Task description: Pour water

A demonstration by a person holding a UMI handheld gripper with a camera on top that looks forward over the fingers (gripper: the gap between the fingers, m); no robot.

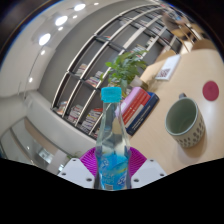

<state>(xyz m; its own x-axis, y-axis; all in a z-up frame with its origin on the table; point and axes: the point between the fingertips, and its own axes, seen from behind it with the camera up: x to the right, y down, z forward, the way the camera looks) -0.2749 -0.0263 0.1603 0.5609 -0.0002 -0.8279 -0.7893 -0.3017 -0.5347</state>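
Observation:
A clear plastic water bottle [111,140] with a blue cap and a blue label stands upright between my fingers. My gripper [112,163] is shut on the bottle: the purple pads [88,161] press against its lower body on both sides. Beyond the fingers to the right, a grey-green mug [184,121] rests on the pale table [150,140] with its mouth facing this way. The bottle's base is hidden below the fingers.
Books [139,106] lie stacked just behind the bottle, beside a small green potted plant [124,68]. A pink round coaster [210,90] lies past the mug. Shelving [95,70] with books lines the back wall.

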